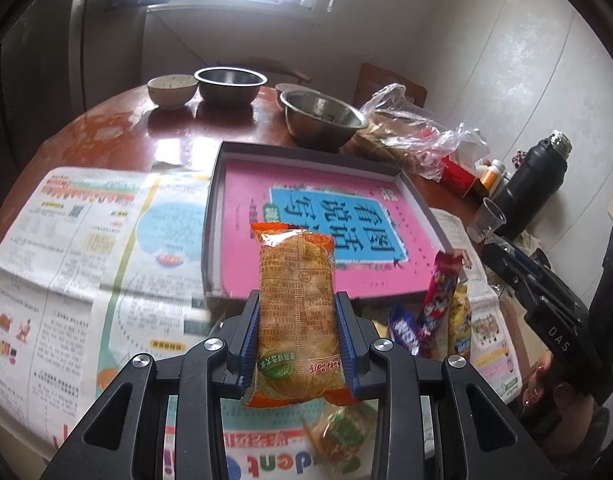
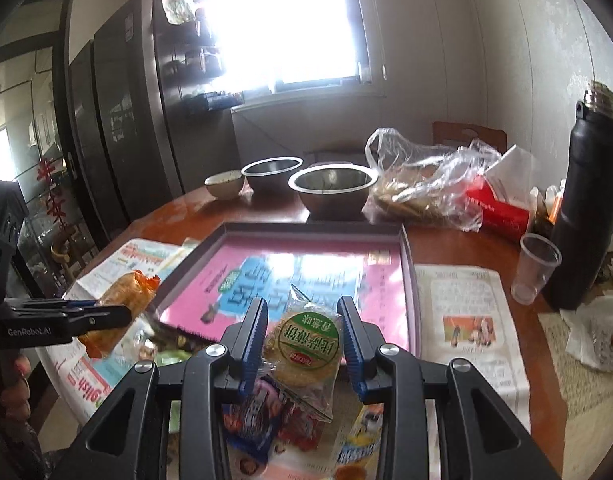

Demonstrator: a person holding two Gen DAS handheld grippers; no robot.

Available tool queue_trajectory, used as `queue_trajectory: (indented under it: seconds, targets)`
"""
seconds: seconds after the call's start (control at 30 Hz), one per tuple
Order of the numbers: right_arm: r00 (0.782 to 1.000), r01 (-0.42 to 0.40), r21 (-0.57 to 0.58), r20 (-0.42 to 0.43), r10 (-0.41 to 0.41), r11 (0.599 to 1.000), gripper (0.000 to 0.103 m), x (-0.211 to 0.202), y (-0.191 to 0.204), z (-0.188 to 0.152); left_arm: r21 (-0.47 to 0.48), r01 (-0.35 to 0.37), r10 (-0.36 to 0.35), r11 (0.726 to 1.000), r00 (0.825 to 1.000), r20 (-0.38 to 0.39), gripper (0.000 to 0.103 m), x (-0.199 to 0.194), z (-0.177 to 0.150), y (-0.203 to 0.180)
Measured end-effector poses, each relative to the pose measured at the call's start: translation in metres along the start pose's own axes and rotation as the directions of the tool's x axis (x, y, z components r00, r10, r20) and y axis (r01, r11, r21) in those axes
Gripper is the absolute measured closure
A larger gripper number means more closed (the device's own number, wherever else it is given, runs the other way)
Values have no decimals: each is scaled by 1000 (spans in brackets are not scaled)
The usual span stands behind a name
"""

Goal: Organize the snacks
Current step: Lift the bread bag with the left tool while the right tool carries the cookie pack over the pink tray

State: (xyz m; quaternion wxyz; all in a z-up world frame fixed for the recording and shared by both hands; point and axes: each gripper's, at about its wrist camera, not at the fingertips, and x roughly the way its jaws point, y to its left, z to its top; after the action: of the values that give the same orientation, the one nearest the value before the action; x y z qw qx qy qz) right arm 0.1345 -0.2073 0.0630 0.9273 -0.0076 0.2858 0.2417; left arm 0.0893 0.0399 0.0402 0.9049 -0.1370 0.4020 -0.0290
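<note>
Held the orange snack packet (image 1: pixel 294 256) in the left claw (image 1: pixel 297 300), pads clenched on its 2 long sides at about mid-length, the sealed end pointing forward over the near rim of the shallow box (image 1: pixel 214 200) with the pink printed sheet inside. Carried it clear of the newspaper (image 1: pixel 66 240) spread on the worktop (image 1: pixel 178 128).

Held the round cracker packet (image 2: pixel 306 340) in the right claw (image 2: pixel 301 308), pads closed against the clear wrapper on either side of the disc, above the near edge of the same box. Left 3 or so loose packets (image 2: pixel 250 420) lying underneath on the paper, purple, red and yellow among them.

Judged both packets light, with thin crinkly film that slides easily on ribbed pads. Took the orange one for soft and puffy, its sides giving slightly under the squeeze, so best gripped across the filled middle, not by the flat seal. Took the cracker for stiff but brittle: best pinched across the full width of the disc, gently, since a hard squeeze could snap it and a grip on the loose film alone could let it swing or slip. Could not tell how firmly the right pads bit on the disc itself.
</note>
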Motion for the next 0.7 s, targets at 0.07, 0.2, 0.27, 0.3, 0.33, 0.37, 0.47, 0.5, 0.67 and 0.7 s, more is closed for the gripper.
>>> queue_trajectory:
  seconds: [0.07,0.2,0.27,0.3,0.33,0.37,0.47,0.5,0.67,0.7]
  targets:
    - [1000,7,0,6,-7,1000,66,2,-3,8,3,1,-1,1000,1000,4,67,2,7,-2]
    - [1000,18,3,17,-18,1000,66,6,-10,23,1,3,-3,1000,1000,9,67,6,20,-5]
    - [999,27,3,20,-27,1000,66,9,-15,29,0,4,-4,1000,1000,10,67,9,27,-6]
    - [999,29,8,22,-29,1000,66,12,-18,33,-2,5,-5,1000,1000,11,67,10,29,-6]
    - [999,31,12,22,-31,999,66,13,-20,35,-1,5,-5,1000,1000,11,67,11,32,-7]
    - [999,33,15,22,-34,999,66,14,-22,36,0,5,-5,1000,1000,11,67,12,34,-7]
    - [999,38,25,18,-38,999,66,21,-29,41,0,-1,1,1000,1000,10,67,15,41,-8]
    - [999,37,27,15,-38,999,66,23,-30,42,-1,-3,3,1000,1000,8,67,18,43,-7]
    - [999,44,38,-5,-44,998,66,34,-38,42,-7,-7,7,1000,1000,-11,67,31,48,-4]
    - [999,45,43,-13,-45,998,66,38,-40,42,-7,-6,6,1000,1000,-15,67,34,49,-3]
